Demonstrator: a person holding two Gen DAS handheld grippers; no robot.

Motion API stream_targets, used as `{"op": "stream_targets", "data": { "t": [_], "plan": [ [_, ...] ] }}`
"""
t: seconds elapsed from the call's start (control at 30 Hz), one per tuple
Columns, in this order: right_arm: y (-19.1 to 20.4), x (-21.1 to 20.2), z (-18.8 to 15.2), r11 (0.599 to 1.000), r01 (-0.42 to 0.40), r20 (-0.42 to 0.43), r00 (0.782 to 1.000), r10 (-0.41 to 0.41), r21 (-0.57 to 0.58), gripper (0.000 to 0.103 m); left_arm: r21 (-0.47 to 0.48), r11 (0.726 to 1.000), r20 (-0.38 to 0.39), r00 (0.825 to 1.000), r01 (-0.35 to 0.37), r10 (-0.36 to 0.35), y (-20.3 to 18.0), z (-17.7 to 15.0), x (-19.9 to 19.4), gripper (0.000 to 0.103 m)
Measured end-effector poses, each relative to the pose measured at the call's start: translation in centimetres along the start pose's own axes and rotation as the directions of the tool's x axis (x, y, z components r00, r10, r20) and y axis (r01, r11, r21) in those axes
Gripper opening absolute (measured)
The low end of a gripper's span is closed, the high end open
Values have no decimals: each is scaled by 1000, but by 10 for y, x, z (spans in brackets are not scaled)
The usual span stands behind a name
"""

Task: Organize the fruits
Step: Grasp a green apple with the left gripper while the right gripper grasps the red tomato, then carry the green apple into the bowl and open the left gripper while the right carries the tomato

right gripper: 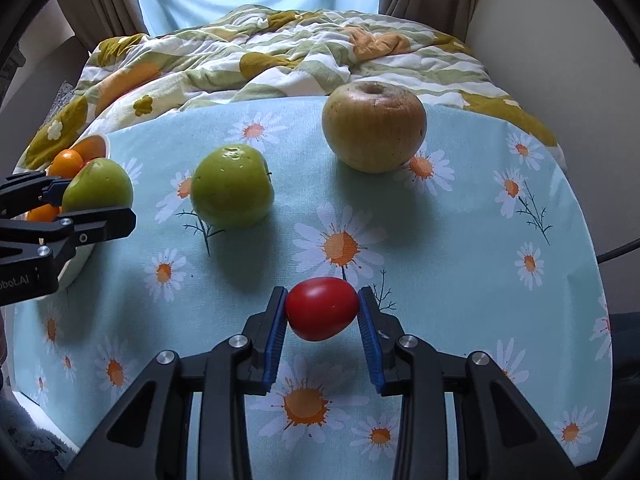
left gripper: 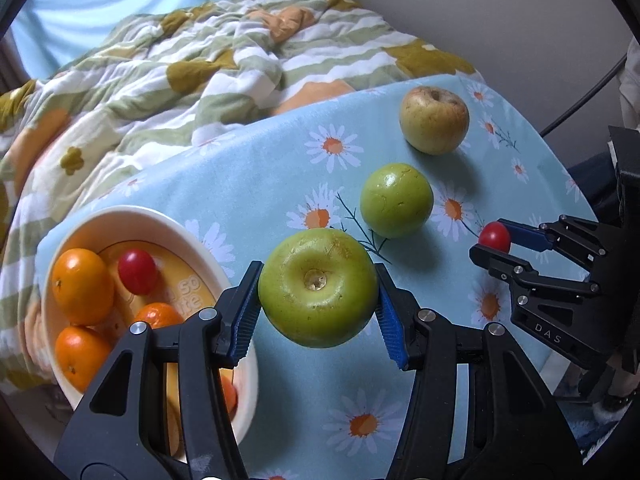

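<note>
My left gripper is shut on a green apple, held above the daisy tablecloth beside the cream bowl. The bowl holds several oranges and a red tomato. My right gripper is shut on a small red tomato just above the cloth. From the left wrist view that right gripper shows at the right with the tomato in it. A second green apple and a yellowish apple rest on the table.
The round table with a pale blue daisy cloth stands against a bed with a rumpled green, white and orange quilt. Curtains and a wall lie behind. A dark cable runs at the right.
</note>
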State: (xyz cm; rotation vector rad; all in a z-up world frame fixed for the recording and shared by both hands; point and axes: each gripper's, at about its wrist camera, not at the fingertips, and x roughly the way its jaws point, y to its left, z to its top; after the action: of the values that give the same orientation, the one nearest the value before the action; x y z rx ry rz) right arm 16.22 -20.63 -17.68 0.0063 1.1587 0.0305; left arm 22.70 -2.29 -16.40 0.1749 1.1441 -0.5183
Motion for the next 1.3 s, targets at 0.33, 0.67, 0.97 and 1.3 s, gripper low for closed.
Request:
{"op": "stream_targets", "data": {
  "t": [0.33, 0.67, 0.97, 1.3],
  "plan": [
    [36, -41, 8, 996, -57, 78, 995, 63, -69, 32, -88, 996, 120, 993, -5, 15, 20, -26, -66, 59],
    [91, -63, 21, 977, -149, 122, 978, 168, -153, 32, -200, 978, 188, 978, -50, 88, 62, -62, -111, 59],
    [125, -58, 41, 962, -198, 143, 963, 226, -187, 32, -272, 960, 197, 972, -70, 127, 101, -63, -107, 59],
    [133, -27, 70, 939, -243, 99, 957, 273, -242, 32, -333, 937, 142, 977, -101, 156, 118, -49, -62, 59]
  ]
}}
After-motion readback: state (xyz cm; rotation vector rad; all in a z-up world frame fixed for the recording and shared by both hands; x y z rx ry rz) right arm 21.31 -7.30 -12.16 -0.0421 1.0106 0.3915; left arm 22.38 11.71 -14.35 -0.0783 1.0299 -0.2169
